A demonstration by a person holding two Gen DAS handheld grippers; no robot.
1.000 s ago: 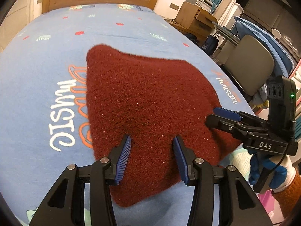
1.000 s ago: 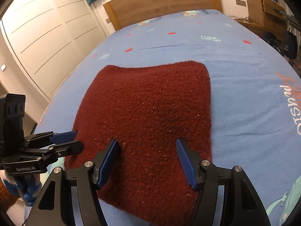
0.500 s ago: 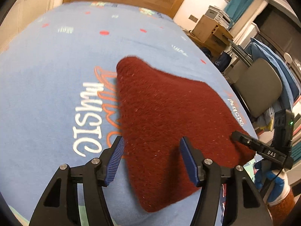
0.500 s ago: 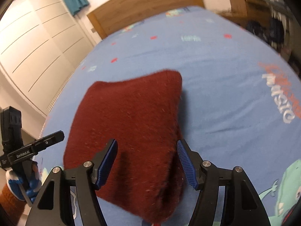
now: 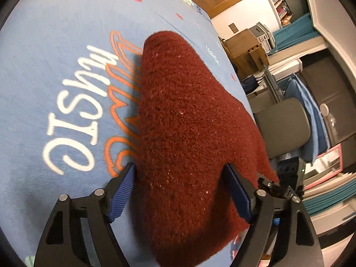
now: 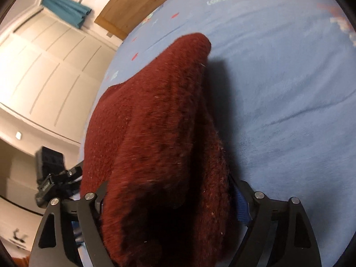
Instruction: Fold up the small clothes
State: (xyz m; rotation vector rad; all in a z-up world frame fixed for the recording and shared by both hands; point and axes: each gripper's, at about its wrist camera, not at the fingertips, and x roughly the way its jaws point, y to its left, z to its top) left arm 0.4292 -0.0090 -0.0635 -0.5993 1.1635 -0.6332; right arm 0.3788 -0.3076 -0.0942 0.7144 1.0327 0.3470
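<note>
A dark red fuzzy knit garment (image 5: 184,133) lies on the blue bedspread (image 5: 55,51), and also fills the right wrist view (image 6: 160,138). My left gripper (image 5: 182,191) is open, its blue-padded fingers wide apart on either side of the garment's near end. My right gripper (image 6: 171,202) is open too, with the garment's near edge bunched up and raised between and over its fingers, partly hiding the pads. The other gripper (image 6: 55,182) shows at the left of the right wrist view.
The bedspread carries white and orange "music" lettering (image 5: 73,120) left of the garment. A wooden headboard (image 6: 138,6) and white wardrobe doors (image 6: 44,66) lie beyond. A grey chair (image 5: 284,129), a wooden cabinet (image 5: 244,49) and blue cloth (image 5: 311,120) stand off the bed's right side.
Both grippers have moved in low against the garment's near edge and tilted. The cloth now bunches up between the right gripper's fingers. Both stay open.
</note>
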